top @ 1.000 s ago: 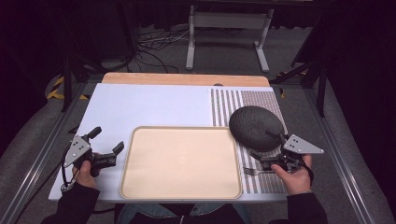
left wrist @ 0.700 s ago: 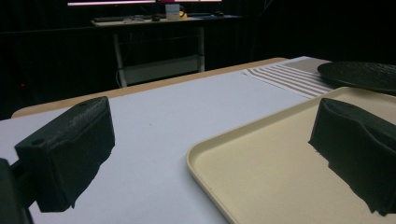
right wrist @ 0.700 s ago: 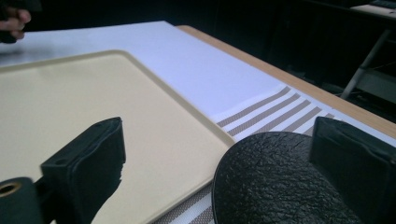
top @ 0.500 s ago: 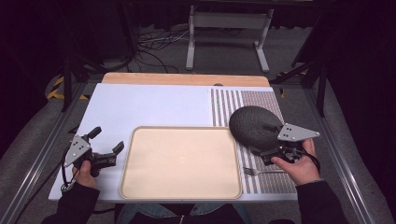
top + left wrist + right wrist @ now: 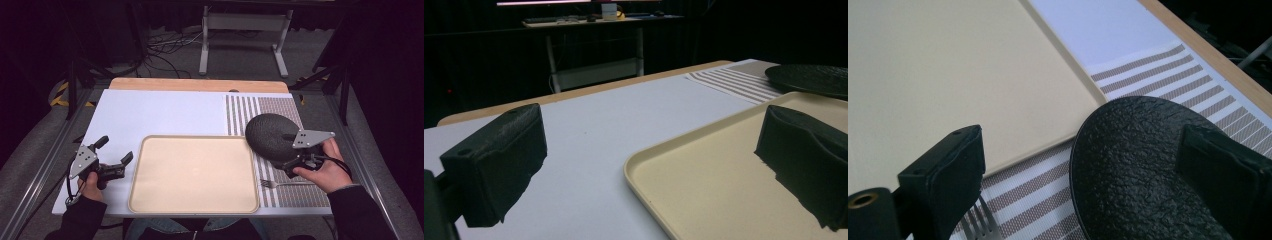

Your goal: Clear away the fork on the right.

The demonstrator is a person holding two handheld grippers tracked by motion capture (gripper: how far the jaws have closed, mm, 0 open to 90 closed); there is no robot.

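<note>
Black and rough-textured, the plate (image 5: pixel 270 135) sits on the striped placemat (image 5: pixel 287 107) just right of the beige tray (image 5: pixel 192 175) in the high view, the right gripper (image 5: pixel 292 160) over its near edge

Left gripper view: left gripper (image 5: pixel 659 165) gapes wide, empty, straddling the tray's corner

Right gripper view: jaws wide apart, holding nothing, one above the plate, a fork (image 5: pixel 979 222) below
</note>
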